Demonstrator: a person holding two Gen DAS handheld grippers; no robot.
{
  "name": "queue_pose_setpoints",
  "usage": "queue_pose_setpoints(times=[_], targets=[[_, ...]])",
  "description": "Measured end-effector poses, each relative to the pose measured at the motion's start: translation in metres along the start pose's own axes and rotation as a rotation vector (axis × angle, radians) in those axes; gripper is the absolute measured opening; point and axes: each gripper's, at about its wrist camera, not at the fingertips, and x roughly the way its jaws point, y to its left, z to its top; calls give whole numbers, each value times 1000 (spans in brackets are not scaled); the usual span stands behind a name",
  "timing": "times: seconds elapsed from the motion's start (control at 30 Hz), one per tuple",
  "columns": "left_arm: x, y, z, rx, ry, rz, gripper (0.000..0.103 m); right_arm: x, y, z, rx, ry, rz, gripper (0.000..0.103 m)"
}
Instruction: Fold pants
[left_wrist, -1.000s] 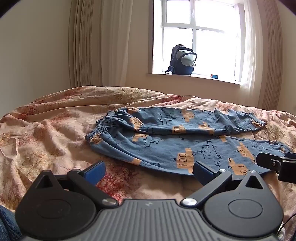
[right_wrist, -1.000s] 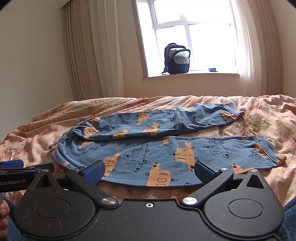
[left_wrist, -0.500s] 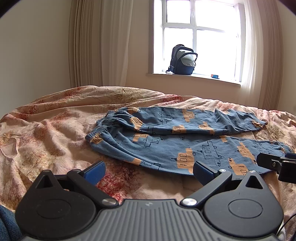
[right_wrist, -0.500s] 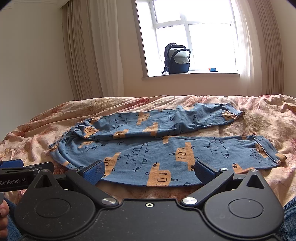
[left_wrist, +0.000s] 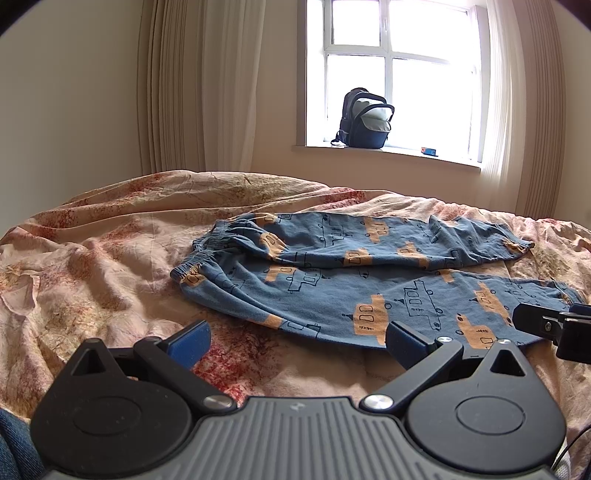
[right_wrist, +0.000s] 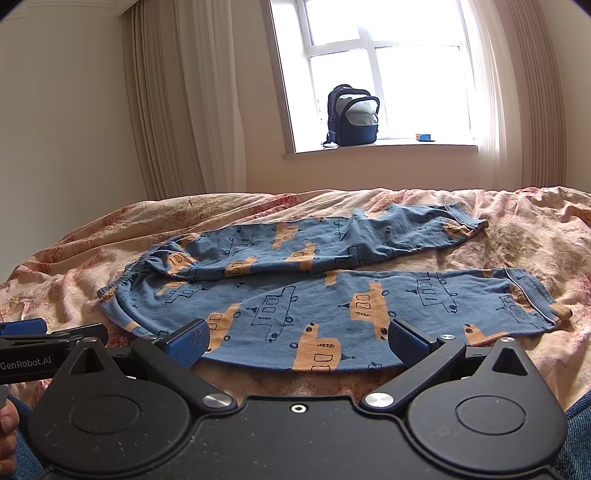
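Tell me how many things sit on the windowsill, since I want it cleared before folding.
2. A dark backpack stands toward the left of the windowsill, its top flap open. A small orange and blue object lies to its right. The curtains may hide more at the ends.

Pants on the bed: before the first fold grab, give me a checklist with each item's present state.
1. Pants spread flat on the bedspread, both legs apart: ok.
2. Left claw open, holding nothing: ok.
3. Right claw open, holding nothing: ok.
4. Elastic waistband visible at the left end: ok.
5. Far leg smooth: not ok, rumpled near its cuff.
6. Nothing lying on the pants: ok.
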Motion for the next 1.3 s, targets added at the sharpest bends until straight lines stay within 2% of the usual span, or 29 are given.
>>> queue_pose_setpoints(times=[0.87,1.3], targets=[[0,0,0,-1,4,3,103,0,1,0,1,3,0,103],[7,3,2,-15,69,-5,103,5,-4,-2,32,29,21,103]])
